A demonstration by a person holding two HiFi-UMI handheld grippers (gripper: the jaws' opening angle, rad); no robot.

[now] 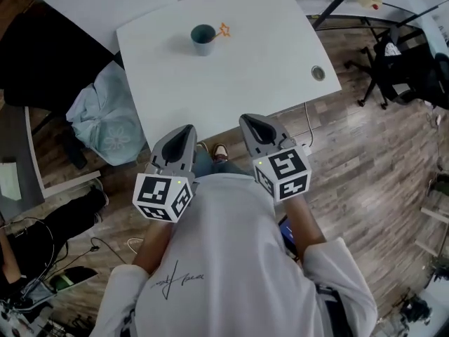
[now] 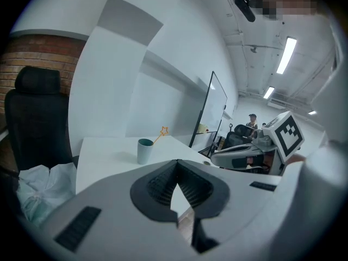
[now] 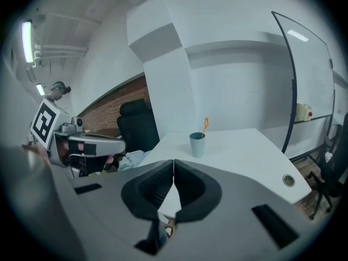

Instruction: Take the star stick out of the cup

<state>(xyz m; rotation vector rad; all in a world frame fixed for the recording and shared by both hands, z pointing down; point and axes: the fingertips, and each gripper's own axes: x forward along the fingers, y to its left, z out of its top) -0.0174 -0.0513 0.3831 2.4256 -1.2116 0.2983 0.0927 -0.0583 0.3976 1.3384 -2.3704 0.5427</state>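
Both grippers sit low in the head view, just off the near edge of the white table (image 1: 266, 55), side by side and close to the person's torso.

Left gripper (image 1: 186, 130): jaws closed tip to tip in its own view, nothing between them.

Right gripper (image 1: 248, 121): same, jaws pressed together and empty.

Teal cup (image 1: 203, 38) stands upright in the upper centre of the frame, at the far end of the table and well apart from both grippers. Orange star stick (image 1: 224, 29) is in the cup, leaning out over the rim toward frame right, star end up.

Round cable grommet (image 1: 318, 72) sits near the table's right edge. A pale bundle (image 1: 105, 118) lies at mid left beside the table, possibly a plastic bag; too soft to tell. Black office chair (image 2: 35, 118) is on the left of the left gripper view.
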